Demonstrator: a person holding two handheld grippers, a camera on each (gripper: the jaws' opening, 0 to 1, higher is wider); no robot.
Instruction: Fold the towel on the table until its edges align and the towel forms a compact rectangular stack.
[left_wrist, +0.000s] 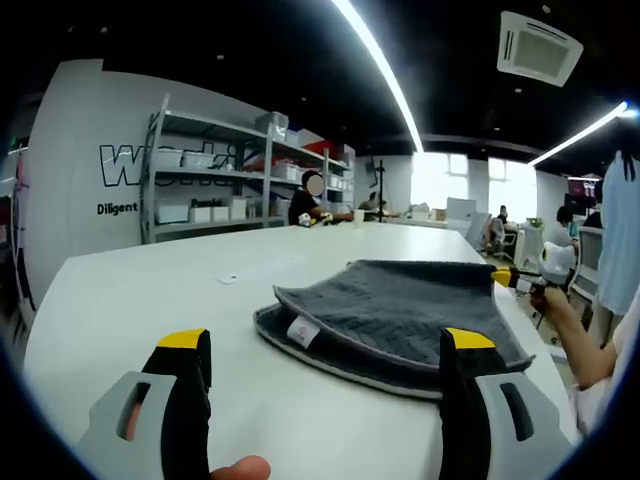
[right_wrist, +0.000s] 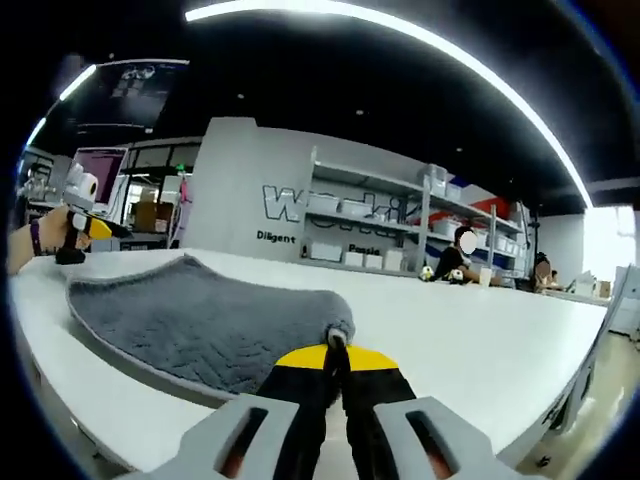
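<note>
A grey quilted towel (left_wrist: 395, 305) lies on the white table (left_wrist: 150, 290), folded over with a second layer edge and a white label (left_wrist: 298, 333) at its near side. My left gripper (left_wrist: 325, 345) is open, its yellow-tipped jaws standing wide apart just short of the towel's near edge, touching nothing. In the right gripper view the towel (right_wrist: 200, 320) spreads to the left, and my right gripper (right_wrist: 337, 358) is shut on its bunched corner (right_wrist: 340, 330). The right gripper (left_wrist: 512, 279) also shows at the towel's far right corner, and the left gripper (right_wrist: 85, 225) beyond the towel's far end.
Metal shelves (left_wrist: 215, 180) with boxes stand by a lettered wall beyond the table. A person (left_wrist: 308, 205) sits at the table's far end, and others work at desks to the right. The table's edge (right_wrist: 560, 390) drops off at the right.
</note>
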